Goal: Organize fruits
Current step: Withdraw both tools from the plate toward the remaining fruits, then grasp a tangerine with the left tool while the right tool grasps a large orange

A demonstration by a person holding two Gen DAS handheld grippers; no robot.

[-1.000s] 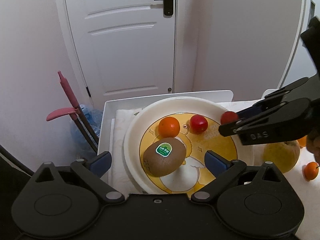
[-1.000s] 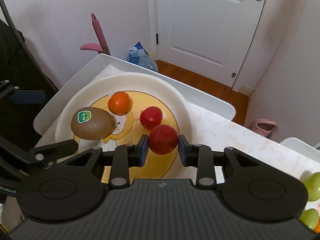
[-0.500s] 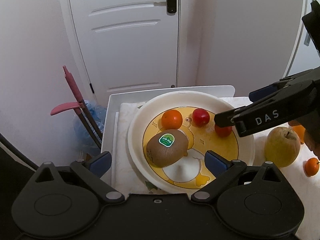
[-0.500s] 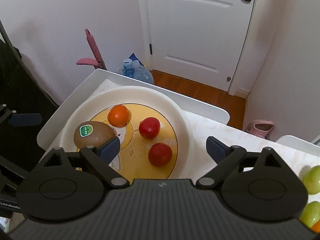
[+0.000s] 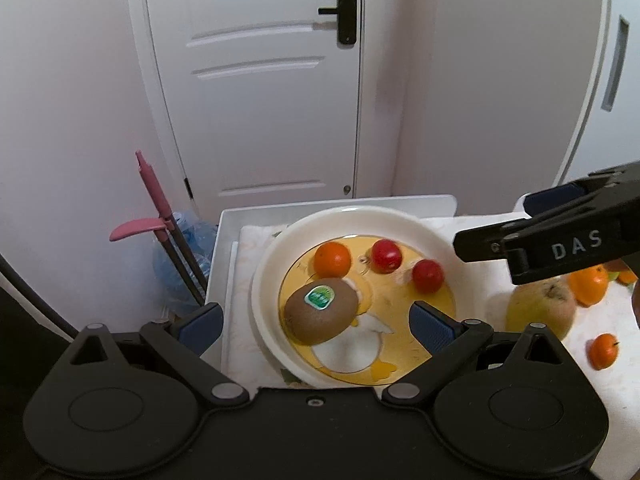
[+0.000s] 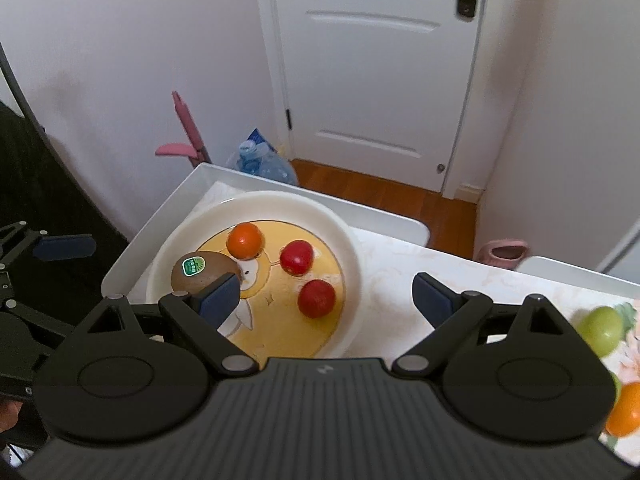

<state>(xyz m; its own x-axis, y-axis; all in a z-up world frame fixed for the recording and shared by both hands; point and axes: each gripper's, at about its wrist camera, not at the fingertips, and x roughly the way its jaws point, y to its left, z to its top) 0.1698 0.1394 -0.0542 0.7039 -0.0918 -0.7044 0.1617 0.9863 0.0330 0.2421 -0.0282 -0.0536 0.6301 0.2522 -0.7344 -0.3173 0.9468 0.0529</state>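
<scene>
A white plate (image 5: 268, 272) with a yellow cartoon centre holds a brown kiwi (image 5: 320, 311) with a green sticker, a small orange (image 5: 332, 259) and two red fruits (image 5: 386, 255) (image 5: 428, 276). The same plate (image 6: 352, 256) shows in the right wrist view with the kiwi (image 6: 200, 270), the orange (image 6: 245, 240) and the red fruits (image 6: 296, 257) (image 6: 317, 298). My left gripper (image 5: 316, 322) is open and empty, low over the plate's near side. My right gripper (image 6: 326, 300) is open and empty, raised above the plate's right side; its finger (image 5: 532, 240) crosses the left wrist view.
On the table right of the plate lie a yellow-green pear (image 5: 540, 312), oranges (image 5: 590, 284) (image 5: 604, 351) and green fruits (image 6: 602, 328). The plate sits on a white tray (image 6: 160, 220). A door, a pink-handled tool (image 5: 154, 196) and a water bottle (image 6: 260, 158) stand behind.
My right gripper opened and let the red fruit go onto the plate, then lifted up and back to the right. The left gripper stayed open in place.
</scene>
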